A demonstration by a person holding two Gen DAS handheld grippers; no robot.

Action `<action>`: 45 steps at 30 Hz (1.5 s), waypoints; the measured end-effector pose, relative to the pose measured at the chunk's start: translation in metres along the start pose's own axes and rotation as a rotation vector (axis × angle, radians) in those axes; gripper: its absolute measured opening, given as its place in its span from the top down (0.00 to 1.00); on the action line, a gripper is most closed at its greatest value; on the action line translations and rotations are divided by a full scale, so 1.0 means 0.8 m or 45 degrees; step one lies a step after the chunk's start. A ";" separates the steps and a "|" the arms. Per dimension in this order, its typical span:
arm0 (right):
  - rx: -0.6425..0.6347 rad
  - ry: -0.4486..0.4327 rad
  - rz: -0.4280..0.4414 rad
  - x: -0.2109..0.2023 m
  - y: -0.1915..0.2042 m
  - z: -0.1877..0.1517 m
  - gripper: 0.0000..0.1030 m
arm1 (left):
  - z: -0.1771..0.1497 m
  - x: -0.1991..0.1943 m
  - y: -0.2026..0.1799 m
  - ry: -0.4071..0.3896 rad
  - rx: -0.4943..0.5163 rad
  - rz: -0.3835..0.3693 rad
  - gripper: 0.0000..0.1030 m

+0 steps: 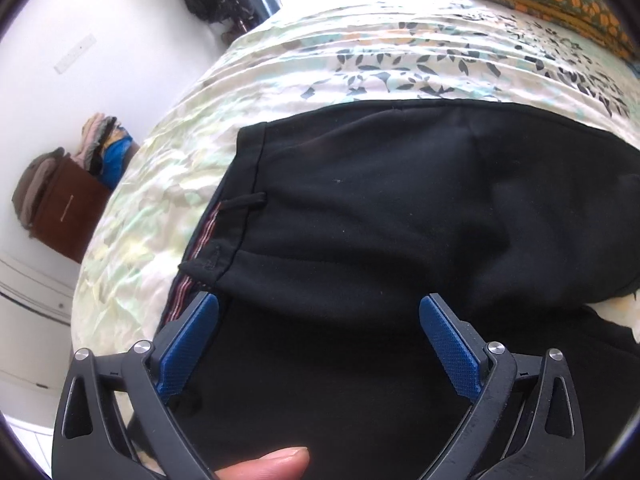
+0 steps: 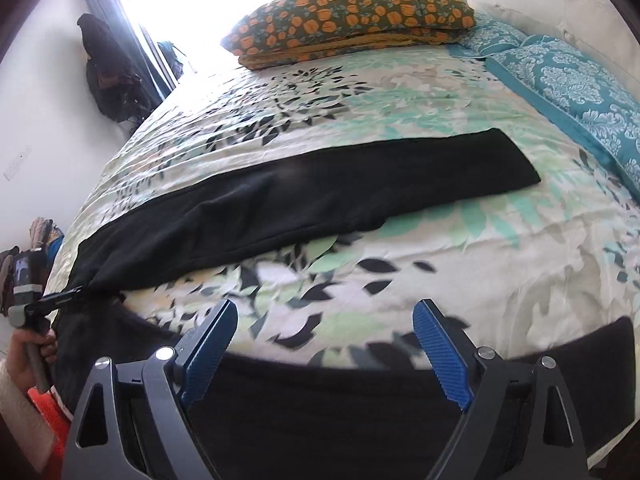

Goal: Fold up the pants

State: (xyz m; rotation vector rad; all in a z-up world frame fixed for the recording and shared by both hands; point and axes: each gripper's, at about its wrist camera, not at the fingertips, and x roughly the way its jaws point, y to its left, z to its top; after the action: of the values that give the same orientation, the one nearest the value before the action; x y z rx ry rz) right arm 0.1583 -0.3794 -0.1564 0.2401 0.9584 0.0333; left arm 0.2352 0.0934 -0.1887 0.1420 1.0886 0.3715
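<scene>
Black pants (image 1: 400,200) lie on a floral bedspread (image 1: 280,80). In the left wrist view the waistband with a striped lining (image 1: 200,256) is at the left, and my left gripper (image 1: 318,304) is open just above the near part of the pants, next to the waistband. In the right wrist view one leg (image 2: 320,184) stretches flat across the bed to the right, and the other leg (image 2: 320,400) runs along the near edge under my open right gripper (image 2: 324,312). The left gripper (image 2: 52,300) shows at the far left by the waist.
An orange-flowered pillow (image 2: 352,12) and teal pillows (image 2: 568,84) lie at the head of the bed. A brown box with piled clothes (image 1: 60,200) stands by the wall. A dark bag (image 2: 108,72) hangs near the window.
</scene>
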 end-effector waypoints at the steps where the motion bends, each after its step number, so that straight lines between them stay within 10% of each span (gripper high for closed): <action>1: -0.010 0.010 0.010 -0.008 0.015 -0.018 0.10 | -0.006 -0.018 0.002 -0.022 0.009 -0.039 0.02; 8: -0.053 0.125 -0.017 -0.023 0.068 -0.131 0.04 | -0.087 -0.144 -0.046 -0.092 0.144 -0.391 0.02; 13: -0.162 0.131 -0.066 -0.014 0.091 -0.161 0.04 | -0.144 -0.155 -0.093 -0.047 0.120 -0.478 0.02; 21: -0.278 0.155 -0.143 0.005 0.102 -0.176 0.04 | -0.178 -0.116 -0.117 -0.004 0.193 -0.359 0.02; 45: -0.252 0.274 -0.124 0.025 0.090 -0.181 0.00 | -0.179 -0.110 -0.111 0.077 0.163 -0.438 0.02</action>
State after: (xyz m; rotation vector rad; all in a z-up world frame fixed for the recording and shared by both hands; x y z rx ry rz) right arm 0.0574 -0.2792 -0.2368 0.0066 1.1716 0.0649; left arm 0.0924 -0.0309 -0.2070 0.0552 1.1726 -0.0025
